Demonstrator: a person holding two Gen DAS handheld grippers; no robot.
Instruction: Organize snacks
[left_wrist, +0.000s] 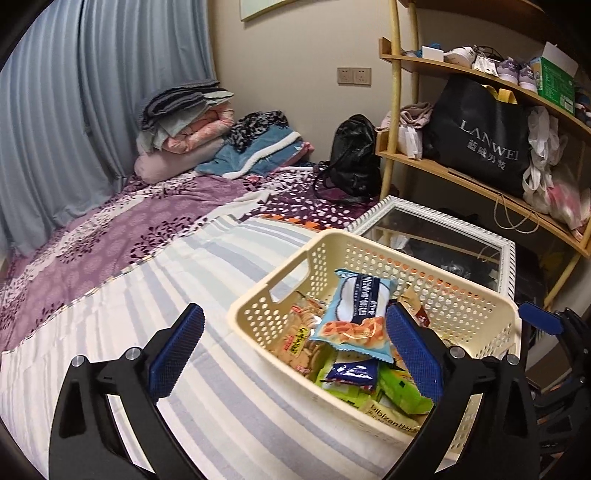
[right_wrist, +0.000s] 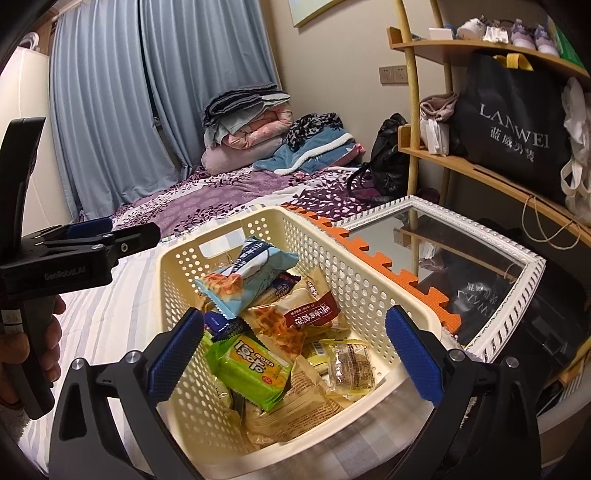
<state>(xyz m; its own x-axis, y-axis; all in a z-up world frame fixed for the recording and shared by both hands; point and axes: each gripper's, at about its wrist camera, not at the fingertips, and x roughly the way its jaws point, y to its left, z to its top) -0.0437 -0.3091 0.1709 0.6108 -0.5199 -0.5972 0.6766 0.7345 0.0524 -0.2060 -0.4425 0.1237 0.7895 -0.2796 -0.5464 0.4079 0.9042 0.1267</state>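
A cream perforated basket (right_wrist: 334, 254) sits on the striped bed cover (left_wrist: 155, 295), in the lower middle of both views, and the snacks lie piled inside it. On top rests a light blue snack pack (left_wrist: 356, 314), tilted against the pile, with a dark blue packet (left_wrist: 352, 371) just below it. In the right wrist view a green biscuit pack (right_wrist: 251, 371) lies in the basket's lower left part, a brown-labelled waffle pack (right_wrist: 308, 314) near the middle, and a clear-wrapped bar (right_wrist: 351, 363) to the right.

The left gripper (left_wrist: 295, 350) has its 2 fingers spread wide, nothing between them; its right finger (left_wrist: 413, 350) hangs over the basket's contents. The right gripper (right_wrist: 295, 350) is likewise spread apart and empty, straddling the basket's near end.

A white-framed mirror (right_wrist: 524, 266) lies just beside the basket at right, under a wooden shelf (left_wrist: 476, 184) carrying a black bag (left_wrist: 480, 133).
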